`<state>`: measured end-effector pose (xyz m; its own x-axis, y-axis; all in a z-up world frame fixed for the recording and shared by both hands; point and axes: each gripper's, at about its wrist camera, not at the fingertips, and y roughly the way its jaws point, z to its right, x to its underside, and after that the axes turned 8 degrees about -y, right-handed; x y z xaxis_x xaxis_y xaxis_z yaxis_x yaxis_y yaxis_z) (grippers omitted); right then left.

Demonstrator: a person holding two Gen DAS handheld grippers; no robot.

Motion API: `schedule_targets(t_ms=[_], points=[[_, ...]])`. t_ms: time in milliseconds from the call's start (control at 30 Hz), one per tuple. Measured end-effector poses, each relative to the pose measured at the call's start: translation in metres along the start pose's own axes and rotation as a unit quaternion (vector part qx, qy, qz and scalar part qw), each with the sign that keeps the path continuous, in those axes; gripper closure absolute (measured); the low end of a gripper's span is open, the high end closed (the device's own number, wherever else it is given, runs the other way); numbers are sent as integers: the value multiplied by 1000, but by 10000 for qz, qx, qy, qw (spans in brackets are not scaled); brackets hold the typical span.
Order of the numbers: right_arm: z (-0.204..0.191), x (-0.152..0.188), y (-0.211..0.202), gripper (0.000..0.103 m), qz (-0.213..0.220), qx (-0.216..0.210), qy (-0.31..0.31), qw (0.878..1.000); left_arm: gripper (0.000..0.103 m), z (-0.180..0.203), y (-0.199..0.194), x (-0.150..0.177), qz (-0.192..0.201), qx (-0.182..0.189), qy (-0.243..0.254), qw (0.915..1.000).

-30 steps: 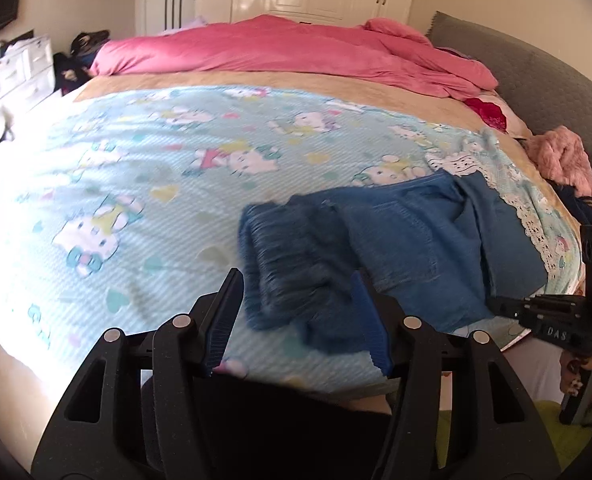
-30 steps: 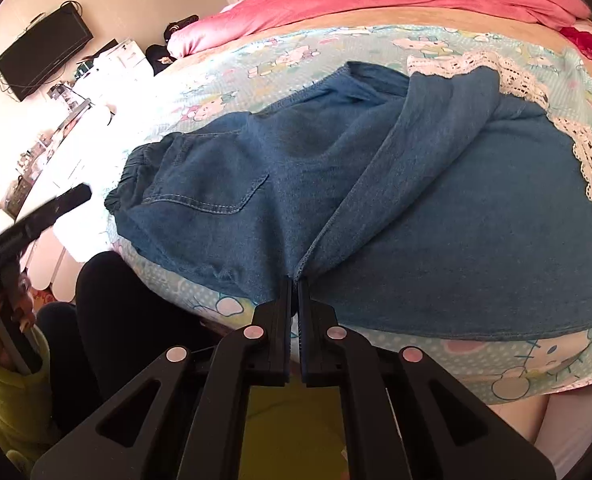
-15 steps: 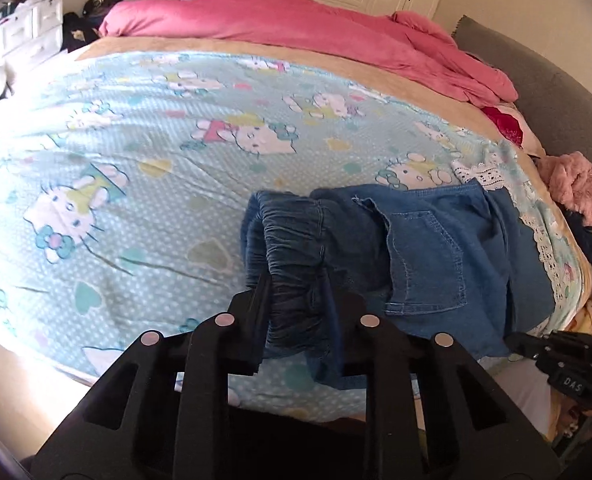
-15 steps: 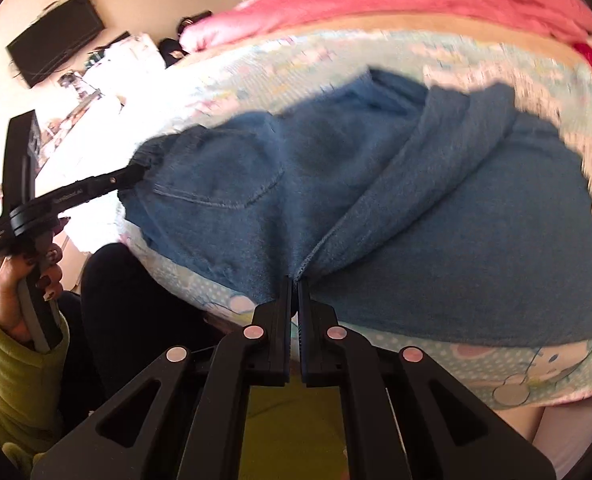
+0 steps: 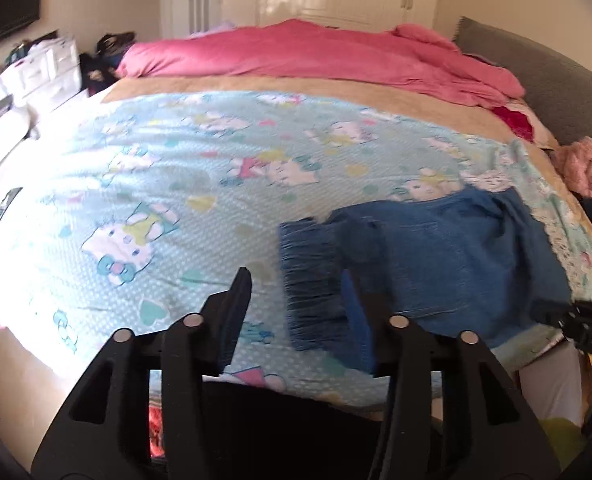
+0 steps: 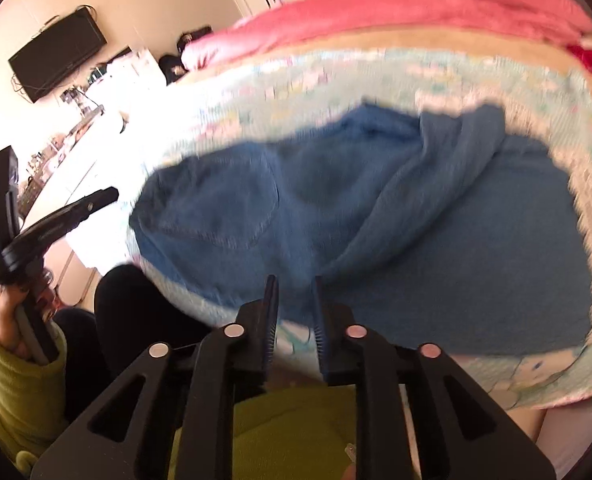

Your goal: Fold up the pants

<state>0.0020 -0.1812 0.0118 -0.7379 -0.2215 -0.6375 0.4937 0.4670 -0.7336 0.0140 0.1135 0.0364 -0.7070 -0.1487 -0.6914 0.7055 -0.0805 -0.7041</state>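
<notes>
Blue denim pants (image 5: 448, 264) lie folded near the front right edge of the bed, elastic waistband (image 5: 312, 280) to the left. My left gripper (image 5: 300, 288) hovers over that waistband with its jaws opening; the band lies loose between them, close to the right pad, and neither pad presses on it. In the right wrist view the pants (image 6: 416, 240) fill the middle. My right gripper (image 6: 294, 284) sits at their near edge, its jaws opening a narrow gap with denim beyond the tips but not clamped. The left gripper (image 6: 96, 200) shows there too, in a green-sleeved hand.
The bed carries a light-blue cartoon sheet (image 5: 176, 184), with a pink duvet (image 5: 316, 52) bunched at the far side. A grey headboard (image 5: 556, 80) and a pink garment (image 5: 588, 168) are on the right. White drawers (image 5: 44, 68) stand left. The person's dark legs (image 6: 136, 312) are against the bed edge.
The left gripper closed around the waistband half a second ago, then let go and drew back. The right gripper, shut on the fold's near edge before, has parted its jaws.
</notes>
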Motion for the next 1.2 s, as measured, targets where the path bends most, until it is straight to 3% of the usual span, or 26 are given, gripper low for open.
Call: schedule_targets(t_ms=[133,267,400,567,733,900,1133,1200], points=[[-9,-17,-9,78,287,-19,-144,9995,63,44,2,-1,-59,307,544,9980],[-12,-28,-9,59,348,-4,-405,9986,63,63,35,14,-457,247,822,9953],[-8,-32,25,57,-36,77,-475,9988,63,57,66,38,-796,-53,885,9929],[7,-17,71,57,-762,225,-199,9966,62,55,63,46,-708,-19,996,9925],[10,-20,56,56,-544,13,-98,9985,62,52,58,44,-625,43,904,9939],[19,-30,22,56,-53,149,-24,9999,53,54,38,41,-437,127,742,9962],[54,-36,-13,55,398,568,132,9975,27,67,4,31,-5,193,608,9980],[68,-40,-22,24,520,851,211,9948,22,72,0,28,17,260,583,9980]])
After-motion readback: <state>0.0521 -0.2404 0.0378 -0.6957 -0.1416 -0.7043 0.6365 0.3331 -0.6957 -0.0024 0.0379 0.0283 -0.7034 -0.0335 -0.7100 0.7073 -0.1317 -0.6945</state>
